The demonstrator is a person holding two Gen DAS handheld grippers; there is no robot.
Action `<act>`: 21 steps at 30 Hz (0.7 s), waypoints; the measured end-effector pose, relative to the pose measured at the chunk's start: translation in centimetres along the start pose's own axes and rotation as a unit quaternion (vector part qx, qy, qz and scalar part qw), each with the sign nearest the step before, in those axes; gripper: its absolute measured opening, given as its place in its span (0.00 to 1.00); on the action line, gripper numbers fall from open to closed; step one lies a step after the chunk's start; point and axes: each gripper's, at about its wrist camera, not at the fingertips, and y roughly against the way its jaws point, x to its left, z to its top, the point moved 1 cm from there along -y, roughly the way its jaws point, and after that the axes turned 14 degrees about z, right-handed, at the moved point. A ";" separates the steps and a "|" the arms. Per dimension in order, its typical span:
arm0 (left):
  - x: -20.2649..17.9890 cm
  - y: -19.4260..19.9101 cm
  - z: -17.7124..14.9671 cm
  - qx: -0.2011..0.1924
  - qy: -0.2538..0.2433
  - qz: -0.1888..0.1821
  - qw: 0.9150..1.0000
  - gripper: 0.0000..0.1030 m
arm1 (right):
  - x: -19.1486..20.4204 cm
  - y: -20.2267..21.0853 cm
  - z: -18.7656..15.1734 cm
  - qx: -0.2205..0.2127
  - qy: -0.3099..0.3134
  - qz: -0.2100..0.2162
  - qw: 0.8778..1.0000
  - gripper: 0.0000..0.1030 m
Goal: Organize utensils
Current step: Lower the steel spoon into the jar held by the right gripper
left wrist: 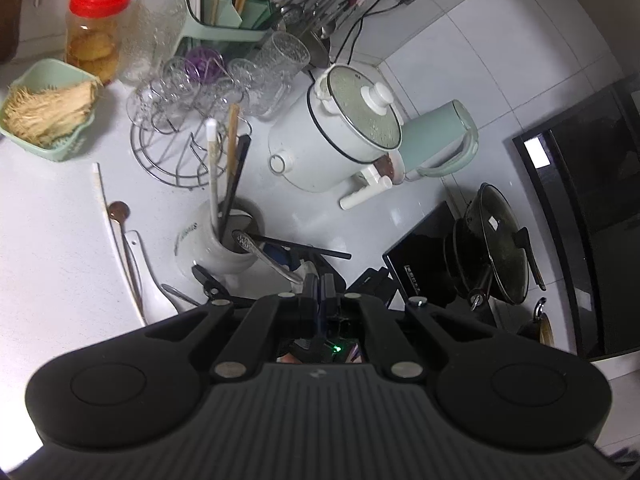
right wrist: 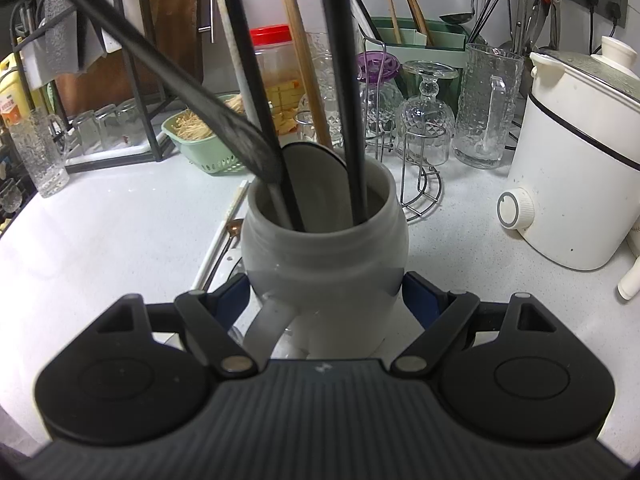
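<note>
Clamping a white ceramic mug (right wrist: 324,256) by its belly, the right tool (right wrist: 324,300) steadies it on the white table (right wrist: 100,232), jaws pressed to both sides. Four long utensils stand in the mug: one white, one wooden, two black. The left tool (left wrist: 319,286), jaws together, pinches a metal spoon (left wrist: 266,256) whose bowl rests on the mug's rim. At nine o'clock of the mug lie one white chopstick (left wrist: 105,216), one brown-bowled spoon (left wrist: 119,212) and one white ceramic spoon (left wrist: 150,280). At two o'clock stands an electric pot (right wrist: 576,184); a wire glass rack (left wrist: 188,136) crowds twelve o'clock.
</note>
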 end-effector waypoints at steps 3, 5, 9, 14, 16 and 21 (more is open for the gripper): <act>0.0 -1.2 0.5 0.012 0.005 -0.007 1.000 0.01 | 0.1 -0.1 0.0 -0.001 0.000 -0.001 1.000 0.83; 0.2 -2.1 1.0 0.024 0.006 -0.007 1.000 0.01 | 0.1 -0.1 0.0 -0.002 -0.002 -0.002 1.000 0.83; 0.1 -3.9 2.3 0.037 -0.002 0.008 0.999 0.01 | 0.4 -0.1 0.0 -0.008 -0.003 -0.007 1.000 0.83; -0.1 -5.7 3.1 0.053 -0.003 0.019 0.998 0.02 | 0.7 -0.2 -0.1 -0.018 -0.004 -0.014 1.000 0.83; -0.2 -6.0 3.4 0.052 -0.001 0.021 0.998 0.02 | 0.8 -0.3 -0.2 -0.020 -0.006 -0.018 1.000 0.83; 0.5 -7.3 4.6 0.050 0.015 0.038 0.998 0.03 | 0.9 -0.4 -0.2 -0.024 -0.010 -0.024 0.999 0.83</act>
